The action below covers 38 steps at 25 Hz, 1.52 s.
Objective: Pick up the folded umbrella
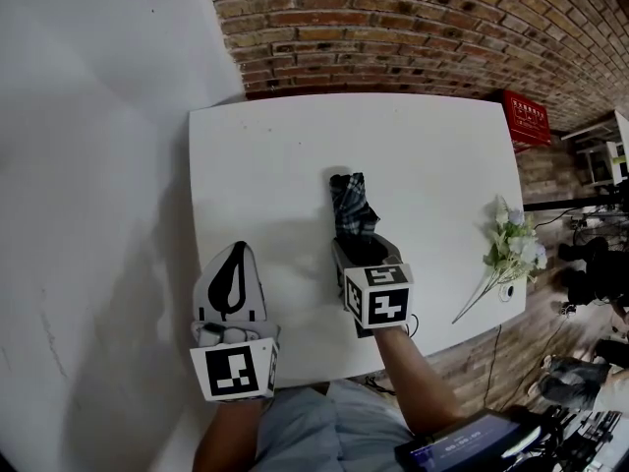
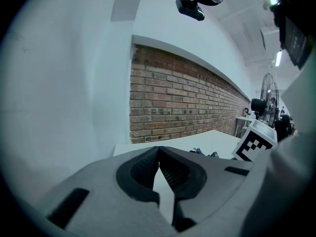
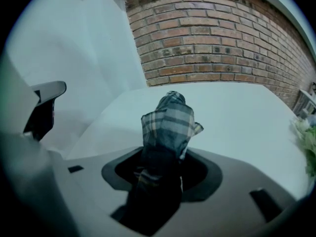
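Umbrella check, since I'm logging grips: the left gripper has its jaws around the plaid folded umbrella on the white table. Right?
Not quite: it is the right gripper, not the left, whose jaws are around the plaid folded umbrella on the white table. The right gripper view shows it; the left gripper is shut on nothing.

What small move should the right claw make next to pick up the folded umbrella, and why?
Probably a short lift straight up. The jaws of the right claw sit on either side of the plaid folded umbrella, whose fabric fills the gap between them, and its far end rests on the white table. The left claw is shut and empty.
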{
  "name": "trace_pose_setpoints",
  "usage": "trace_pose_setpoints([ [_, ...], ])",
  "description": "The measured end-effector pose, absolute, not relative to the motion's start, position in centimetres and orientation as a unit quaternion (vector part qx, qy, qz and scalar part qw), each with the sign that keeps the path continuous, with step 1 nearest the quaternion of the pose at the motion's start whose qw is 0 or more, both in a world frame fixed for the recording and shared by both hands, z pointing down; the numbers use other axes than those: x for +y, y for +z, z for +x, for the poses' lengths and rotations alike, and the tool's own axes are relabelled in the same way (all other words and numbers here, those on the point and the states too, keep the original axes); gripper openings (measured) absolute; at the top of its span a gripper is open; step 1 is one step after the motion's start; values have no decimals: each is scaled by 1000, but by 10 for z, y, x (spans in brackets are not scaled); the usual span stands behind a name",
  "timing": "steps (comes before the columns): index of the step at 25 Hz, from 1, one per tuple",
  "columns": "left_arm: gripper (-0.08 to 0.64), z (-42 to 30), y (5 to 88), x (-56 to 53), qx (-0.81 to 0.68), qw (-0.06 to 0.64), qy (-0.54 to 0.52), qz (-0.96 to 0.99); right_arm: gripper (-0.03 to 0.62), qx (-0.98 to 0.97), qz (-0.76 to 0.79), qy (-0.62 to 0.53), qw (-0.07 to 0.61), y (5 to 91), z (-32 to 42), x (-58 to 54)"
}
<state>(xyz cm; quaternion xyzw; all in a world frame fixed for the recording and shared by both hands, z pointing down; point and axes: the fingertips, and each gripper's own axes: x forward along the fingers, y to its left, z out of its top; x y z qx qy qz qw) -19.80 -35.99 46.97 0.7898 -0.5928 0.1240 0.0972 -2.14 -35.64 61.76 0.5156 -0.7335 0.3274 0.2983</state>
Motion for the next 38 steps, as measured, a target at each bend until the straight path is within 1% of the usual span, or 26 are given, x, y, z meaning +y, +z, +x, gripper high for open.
trace_pose_setpoints([
  [20, 6, -191, 464, -355, -595, 90, 124, 789, 198, -744, 517, 327, 267, 609, -18, -352],
  [38, 6, -168, 434, -335, -590, 62, 114, 797, 196, -773, 530, 275, 216, 557, -6, -344],
])
